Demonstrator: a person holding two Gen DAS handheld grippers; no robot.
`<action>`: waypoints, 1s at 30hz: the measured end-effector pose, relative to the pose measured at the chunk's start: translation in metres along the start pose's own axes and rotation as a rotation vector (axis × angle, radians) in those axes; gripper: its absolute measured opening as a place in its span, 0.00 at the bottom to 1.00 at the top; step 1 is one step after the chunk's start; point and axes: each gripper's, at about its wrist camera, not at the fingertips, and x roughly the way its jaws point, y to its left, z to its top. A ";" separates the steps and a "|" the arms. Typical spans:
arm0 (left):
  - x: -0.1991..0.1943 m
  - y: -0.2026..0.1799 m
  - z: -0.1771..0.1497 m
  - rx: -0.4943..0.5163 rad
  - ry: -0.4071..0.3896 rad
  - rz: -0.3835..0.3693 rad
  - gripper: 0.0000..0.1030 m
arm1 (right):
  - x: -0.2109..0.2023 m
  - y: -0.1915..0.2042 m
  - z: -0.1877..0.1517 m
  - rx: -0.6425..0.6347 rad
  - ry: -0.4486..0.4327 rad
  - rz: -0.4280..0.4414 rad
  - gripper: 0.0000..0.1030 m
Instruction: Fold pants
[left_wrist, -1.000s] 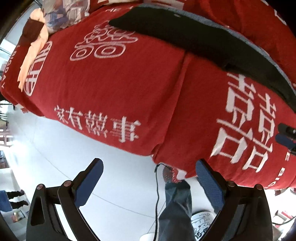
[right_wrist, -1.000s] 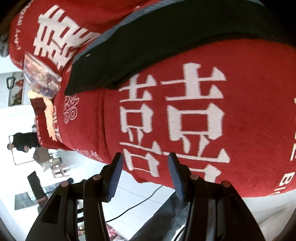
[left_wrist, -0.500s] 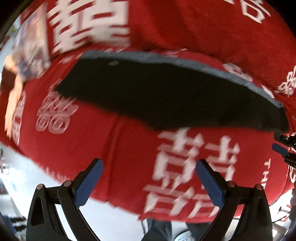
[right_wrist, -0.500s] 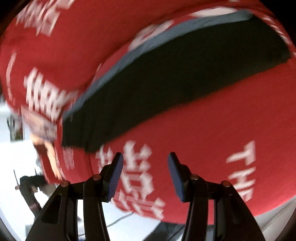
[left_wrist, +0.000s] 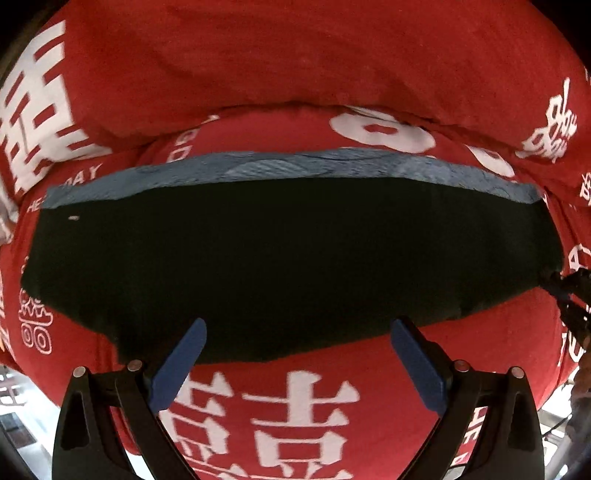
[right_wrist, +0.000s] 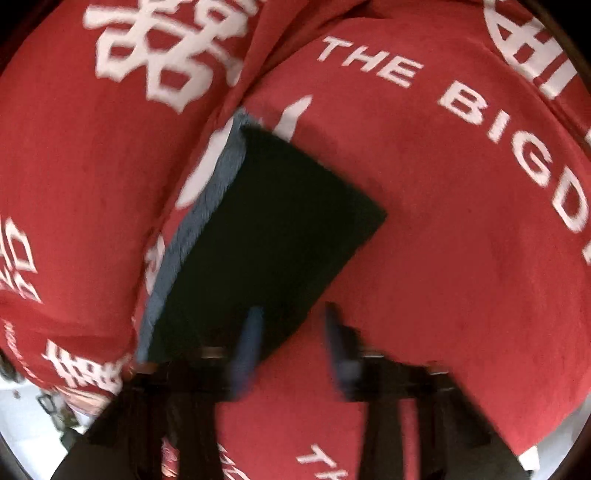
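Dark pants (left_wrist: 288, 258) lie flat & long across a red blanket (left_wrist: 295, 66) w/ big white characters and English lettering; a blue-grey strip (left_wrist: 295, 166) runs along the far edge of the pants, looks like a layer underneath or the inside of the fabric, can't tell which. Left gripper (left_wrist: 297, 334) has its blue-padded fingers (left_wrist: 181, 363) spread wide, nothing between them, tips over the near edge of the pants around the middle of its length; contact w/ cloth can't be told. In the left wrist view a bit of the other tool shows at the right end of the pants. Right gripper (right_wrist: 291, 325) is motion-blurred, fingers (right_wrist: 247, 347) partly apart w/ a clear gap, holding nothing; left finger sits over the near corner of the pants (right_wrist: 266, 236), right finger over bare blanket (right_wrist: 461, 229) just beside the pants' edge. From this side the pants taper away from the camera, w/ the blue-grey strip (right_wrist: 195, 236) on their left
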 end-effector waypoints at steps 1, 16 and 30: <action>0.001 -0.004 0.001 0.006 0.001 0.003 0.98 | -0.003 0.000 0.003 -0.002 -0.010 0.014 0.07; 0.025 -0.036 0.026 0.015 0.008 0.024 0.98 | 0.001 -0.041 -0.005 0.046 0.054 0.207 0.37; 0.042 -0.084 0.050 0.086 -0.095 0.044 1.00 | 0.029 -0.032 0.018 0.113 -0.025 0.338 0.15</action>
